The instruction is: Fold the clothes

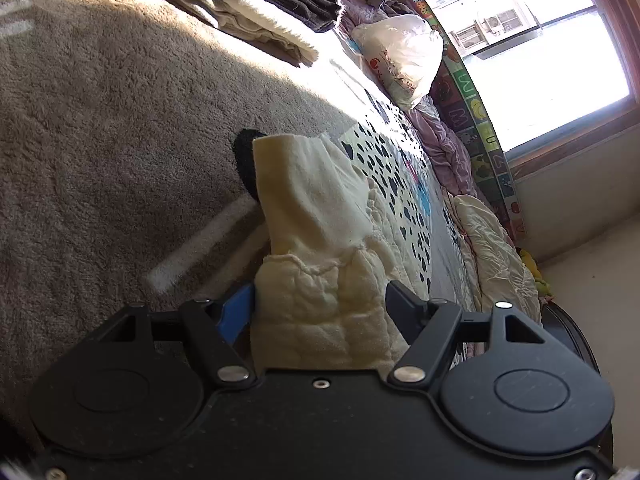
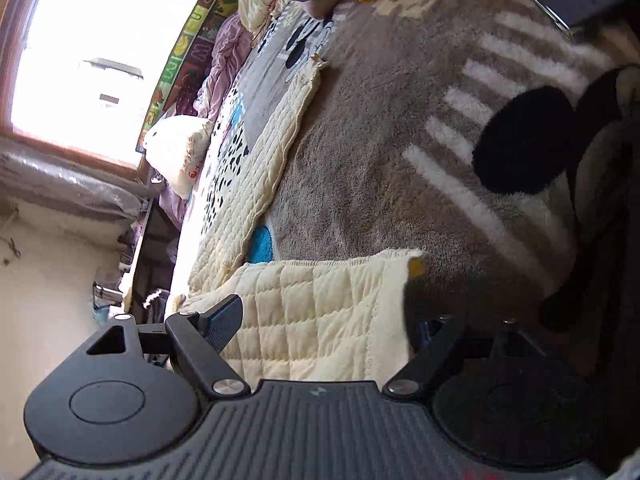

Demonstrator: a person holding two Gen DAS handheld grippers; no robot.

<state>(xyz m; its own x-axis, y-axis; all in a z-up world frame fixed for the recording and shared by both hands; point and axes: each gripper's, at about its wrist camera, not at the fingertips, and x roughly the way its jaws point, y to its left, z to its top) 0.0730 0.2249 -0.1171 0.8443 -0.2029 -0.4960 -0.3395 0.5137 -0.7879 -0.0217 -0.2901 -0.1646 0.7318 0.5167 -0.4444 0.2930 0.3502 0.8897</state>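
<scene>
Right, I have the cream quilted blanket (image 1: 320, 248) in both tools at this point: the left gripper (image 1: 320, 308) has its two fingers pressed against a bunched wad of the fabric, closed on it as far as I can judge, and from that wrist the cloth rises in a soft peak in front of the camera with the printed side draped off toward the window (image 1: 520, 40). The right gripper (image 2: 320, 320) has a flat stretch of the same blanket (image 2: 320, 312) lying across its mouth; its near finger sits against the fabric edge but the far finger is hidden behind the cloth, so I cannot tell whether that one is clamped or merely supporting. The rest of the blanket lies spread over the grey shaggy rug (image 2: 380, 140), its stitched border running away toward the wall. I judge this thing to be light but bulky, thick and spongy, not slippery, and quite floppy: it will sag between my two holds and the padded layers will resist a sharp crease. I'd take it by the bound hem at the corners, deep enough to trap both layers, since a shallow bite on the puffy quilting could squeeze out. A stack of folded clothes (image 1: 256, 4) sits beyond on the rug.
</scene>
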